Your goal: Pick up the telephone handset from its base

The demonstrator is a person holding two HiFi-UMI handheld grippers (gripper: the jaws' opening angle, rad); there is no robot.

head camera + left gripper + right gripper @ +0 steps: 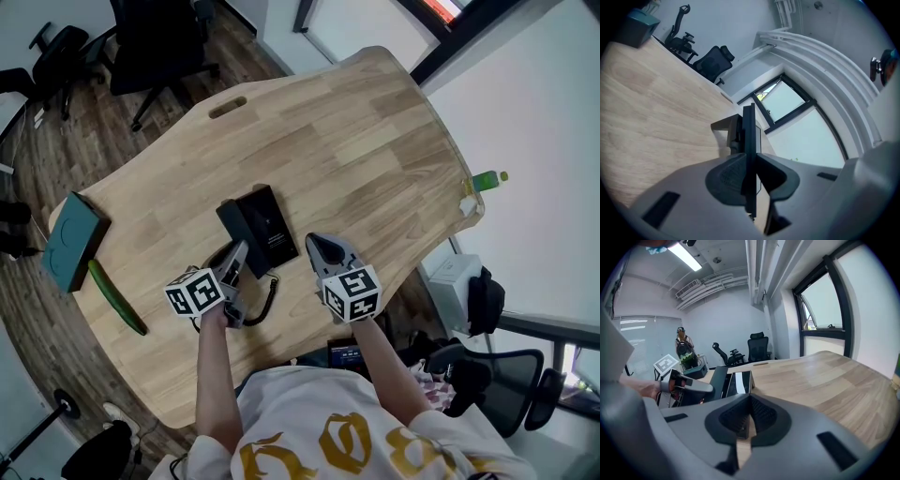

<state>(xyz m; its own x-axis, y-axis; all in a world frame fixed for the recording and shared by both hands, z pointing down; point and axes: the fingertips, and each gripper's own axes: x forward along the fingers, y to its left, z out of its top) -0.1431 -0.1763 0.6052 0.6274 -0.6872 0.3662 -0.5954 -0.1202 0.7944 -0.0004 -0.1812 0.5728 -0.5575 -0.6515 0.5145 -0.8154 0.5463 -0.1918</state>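
Black, smooth plastic is clamped between the fingers of the left gripper (751, 158): a thin slab seen edge-on, judged to be the handset (749, 124). Ribbed pads (727, 176) are pressed on both its faces. The slab runs out well past the fingertips. The base (265, 225) is seen just beyond those fingertips; whether the handset is clear of it cannot be told.

The right gripper (749, 420) is closed on nothing, fingers drawn together. The base lies ahead of its fingertips and to their left, apart from them.

Risks, as judged:
- Slip. Glossy plastic is held on a narrow bite near one end, so the long free end could pivot between the pads or drop.
- Cord drag. A coiled cord (270, 298) is looped just behind the left fingers; if the lift outruns its slack, the base could be pulled across the table (375, 131).
- No restraint. The base is held by nothing, so any snag at the cradle would lift or tip it.

Materials and shapes:
- Handset: hard, flat, straight-edged, dark.
- Base: black wedge, sloped face, with a pale glossy strip in the right gripper view.
- Cord: springy black coil.
- Table: pale wood grain, matte, rounded outline, probably low in friction under the base.
- Pads: dark rubbery ridges set in grey moulded fingers.
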